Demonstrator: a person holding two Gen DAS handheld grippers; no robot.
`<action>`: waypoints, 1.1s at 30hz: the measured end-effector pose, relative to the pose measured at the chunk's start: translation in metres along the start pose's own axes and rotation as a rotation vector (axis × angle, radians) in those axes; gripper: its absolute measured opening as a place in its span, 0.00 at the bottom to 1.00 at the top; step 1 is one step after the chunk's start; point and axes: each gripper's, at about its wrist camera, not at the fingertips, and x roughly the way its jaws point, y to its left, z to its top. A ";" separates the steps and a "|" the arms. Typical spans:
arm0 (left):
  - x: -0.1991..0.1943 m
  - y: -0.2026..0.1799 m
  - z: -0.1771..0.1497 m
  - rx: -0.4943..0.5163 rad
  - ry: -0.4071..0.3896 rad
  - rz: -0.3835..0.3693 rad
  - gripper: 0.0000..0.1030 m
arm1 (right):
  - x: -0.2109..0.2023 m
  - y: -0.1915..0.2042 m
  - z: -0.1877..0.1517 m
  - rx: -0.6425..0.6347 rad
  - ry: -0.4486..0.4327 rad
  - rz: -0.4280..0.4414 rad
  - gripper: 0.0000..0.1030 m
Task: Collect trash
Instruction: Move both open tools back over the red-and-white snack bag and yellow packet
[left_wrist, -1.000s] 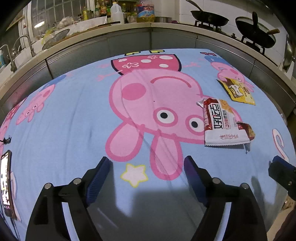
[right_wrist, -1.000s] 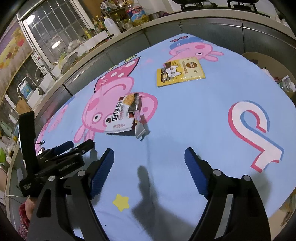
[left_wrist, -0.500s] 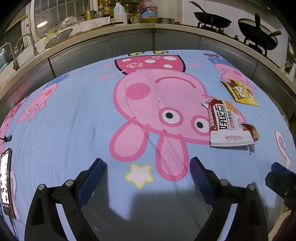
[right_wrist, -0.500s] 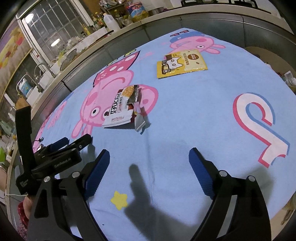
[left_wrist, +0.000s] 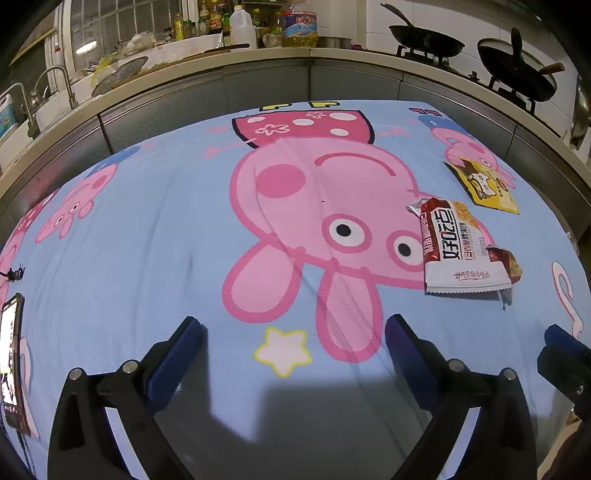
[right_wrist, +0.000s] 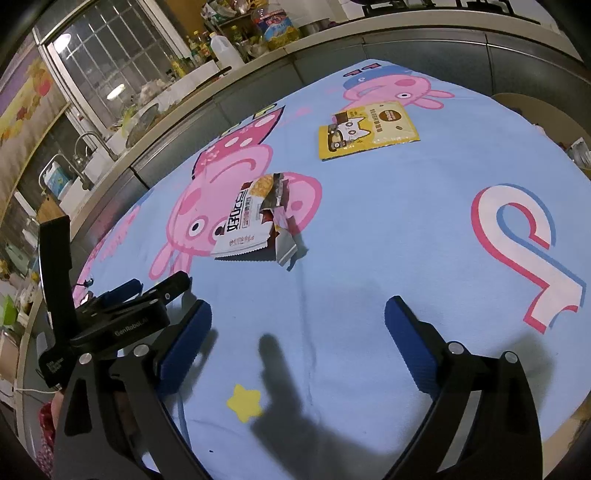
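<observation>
Yellow packet (left_wrist: 484, 188) partly off-frame right; phone (left_wrist: 11, 362) cut off left

The left gripper (left_wrist: 293, 332) is showing a matte black frame with two angular arms, each carrying a pair of round silver screw heads. Its fingers (left_wrist: 173, 363) are wearing ribbed dark blue pads on their inner faces. The right gripper (right_wrist: 297, 321) is showing the same black arms, silver screws and ribbed blue pads (right_wrist: 412, 345). Seen from the right wrist, the left gripper's black body is bearing small white lettering, and a red patterned sleeve (right_wrist: 46, 424) is peeking out at the near left.
</observation>
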 end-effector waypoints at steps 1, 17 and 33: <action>0.000 0.000 0.000 0.000 -0.001 -0.001 0.96 | 0.000 0.000 0.000 0.002 -0.002 0.002 0.91; 0.000 0.001 -0.001 0.015 -0.006 -0.017 0.96 | -0.002 -0.004 -0.006 -0.004 -0.034 0.037 0.94; -0.013 0.012 -0.010 0.008 -0.044 -0.089 0.96 | 0.000 0.007 -0.004 -0.149 0.010 -0.003 0.65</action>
